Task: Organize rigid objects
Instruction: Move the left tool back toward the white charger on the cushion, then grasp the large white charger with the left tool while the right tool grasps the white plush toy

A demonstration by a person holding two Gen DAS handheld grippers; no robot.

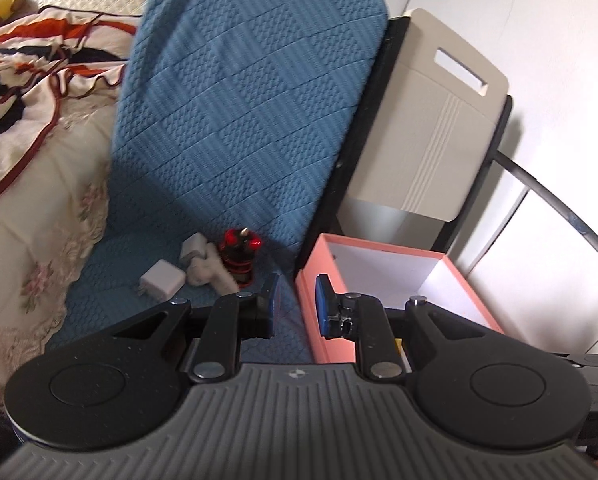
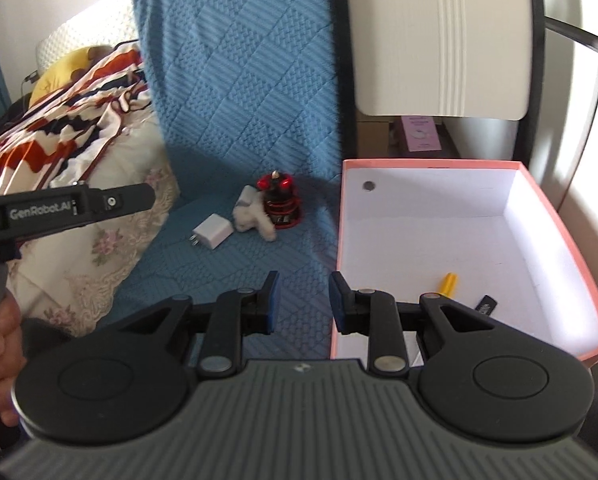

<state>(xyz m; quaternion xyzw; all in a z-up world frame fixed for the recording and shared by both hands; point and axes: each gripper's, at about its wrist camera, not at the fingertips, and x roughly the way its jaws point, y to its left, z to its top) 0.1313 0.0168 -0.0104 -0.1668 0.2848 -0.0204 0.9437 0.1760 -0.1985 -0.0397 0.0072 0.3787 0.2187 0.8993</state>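
Pink box [image 2: 547, 216] holding yellow pen [image 2: 447, 282] — charger [image 2: 214, 236], red tripod head [image 2: 280, 200] beside

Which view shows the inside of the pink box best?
The right wrist view: the pink box floor is open to sight, with a yellow item and a black item. The left wrist view shows only its near wall and part of the interior.

Matt pink card box [image 2: 571, 240], rough quilted blue cloth cover [image 2: 235, 80], glossy white plastic charger [image 2: 215, 236].
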